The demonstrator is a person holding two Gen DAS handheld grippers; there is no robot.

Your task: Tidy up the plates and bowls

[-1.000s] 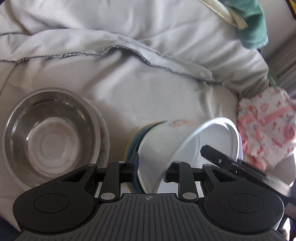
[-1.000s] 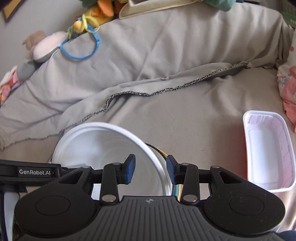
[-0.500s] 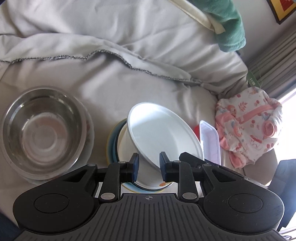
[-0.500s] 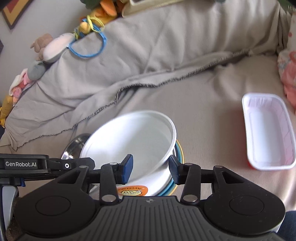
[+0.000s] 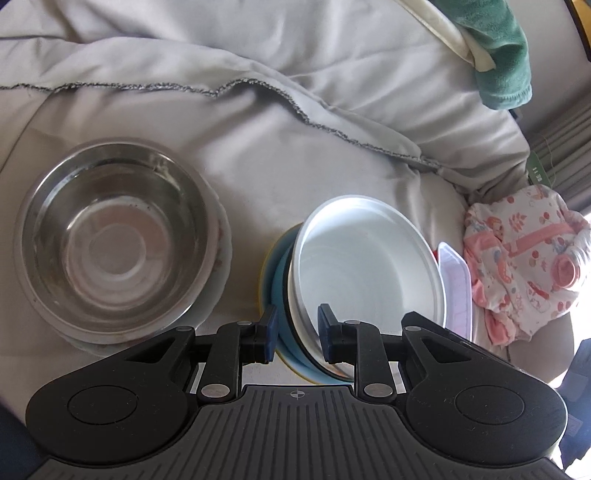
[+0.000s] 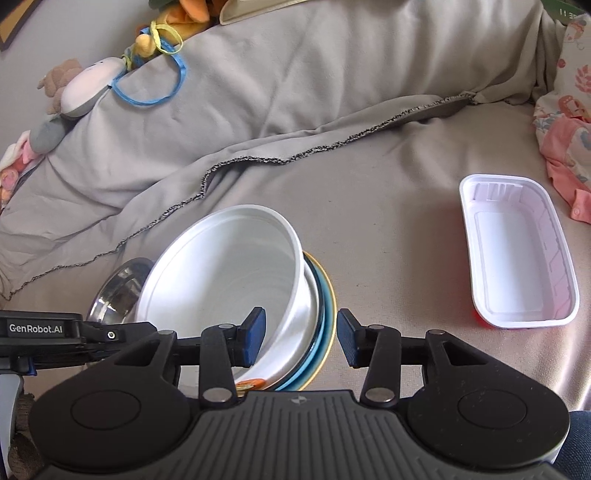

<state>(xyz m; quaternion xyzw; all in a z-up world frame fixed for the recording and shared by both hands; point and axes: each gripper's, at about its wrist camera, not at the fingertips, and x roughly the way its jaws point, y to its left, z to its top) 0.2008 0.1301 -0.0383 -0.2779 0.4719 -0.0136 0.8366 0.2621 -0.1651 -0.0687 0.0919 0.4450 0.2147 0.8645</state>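
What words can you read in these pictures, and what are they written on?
"GenRobot.AI": white letters on the black side of the left gripper, seen in the right wrist view.
Orange label low on the white bowl: too hidden to read.
Green tag by the curtain: too small and blurred to read.
Green strip in the top right corner: letters cut off, unreadable.

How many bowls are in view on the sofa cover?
2. The steel bowl sits at left on a plate. The white bowl leans tilted on the blue stack at centre. Others may hide beneath.
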